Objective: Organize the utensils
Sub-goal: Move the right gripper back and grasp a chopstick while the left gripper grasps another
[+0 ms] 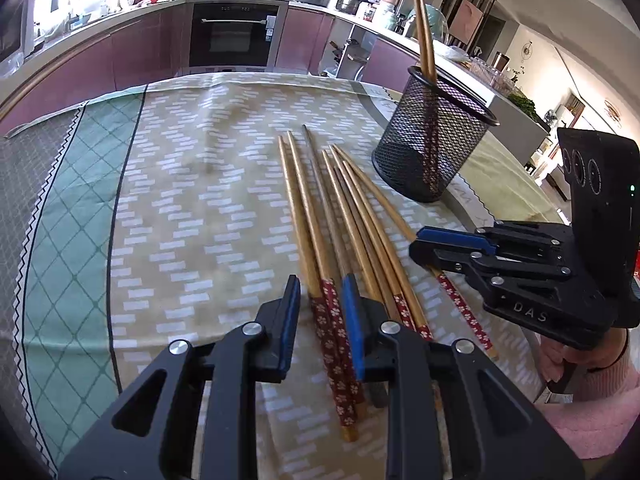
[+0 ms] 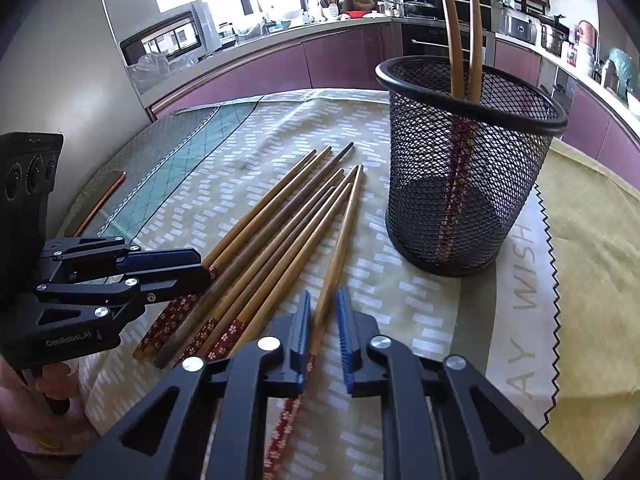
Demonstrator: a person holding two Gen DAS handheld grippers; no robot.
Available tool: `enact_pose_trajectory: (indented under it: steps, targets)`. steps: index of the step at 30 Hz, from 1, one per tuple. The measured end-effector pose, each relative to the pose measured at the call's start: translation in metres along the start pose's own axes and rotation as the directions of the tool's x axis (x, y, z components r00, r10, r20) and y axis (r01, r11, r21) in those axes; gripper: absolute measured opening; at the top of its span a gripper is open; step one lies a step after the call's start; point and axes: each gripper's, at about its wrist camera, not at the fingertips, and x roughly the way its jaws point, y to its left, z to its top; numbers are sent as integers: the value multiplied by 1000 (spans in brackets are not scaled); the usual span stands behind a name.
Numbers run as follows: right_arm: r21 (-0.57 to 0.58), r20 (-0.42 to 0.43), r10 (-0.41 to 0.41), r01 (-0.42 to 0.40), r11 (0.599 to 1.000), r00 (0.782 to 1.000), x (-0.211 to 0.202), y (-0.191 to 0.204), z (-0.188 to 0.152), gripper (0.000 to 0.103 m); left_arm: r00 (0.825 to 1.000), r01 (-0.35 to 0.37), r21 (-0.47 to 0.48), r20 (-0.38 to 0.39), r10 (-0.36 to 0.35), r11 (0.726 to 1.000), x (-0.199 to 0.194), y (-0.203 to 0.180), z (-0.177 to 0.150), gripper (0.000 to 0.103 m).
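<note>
Several wooden chopsticks (image 1: 340, 224) with red flowered handles lie side by side on the tablecloth, also in the right wrist view (image 2: 280, 232). A black mesh holder (image 1: 434, 136) stands upright behind them with two chopsticks (image 2: 460, 32) in it; the holder shows in the right wrist view too (image 2: 468, 168). My left gripper (image 1: 322, 292) is open, its jaws low on either side of two chopsticks' handles. My right gripper (image 2: 324, 304) is open, its jaws on either side of the rightmost chopstick (image 2: 340, 236), which lies apart from the bundle.
The patterned tablecloth (image 1: 180, 200) covers the table, with bare cloth to the left. A yellow cloth (image 2: 592, 240) lies right of the holder. Kitchen counters and an oven (image 1: 234, 32) stand beyond the table's far edge.
</note>
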Motion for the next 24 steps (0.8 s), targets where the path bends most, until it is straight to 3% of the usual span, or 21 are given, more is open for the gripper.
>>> enact_pose_trajectory:
  steps: [11, 24]
  targets:
    - [47, 3, 40, -40, 998, 999, -4, -8, -2, 8, 999, -36, -5, -3, 36, 999, 7, 17, 16, 19]
    - [44, 1, 46, -46, 998, 999, -4, -10, -2, 8, 998, -60, 58, -3, 60, 997, 14, 10, 23, 21]
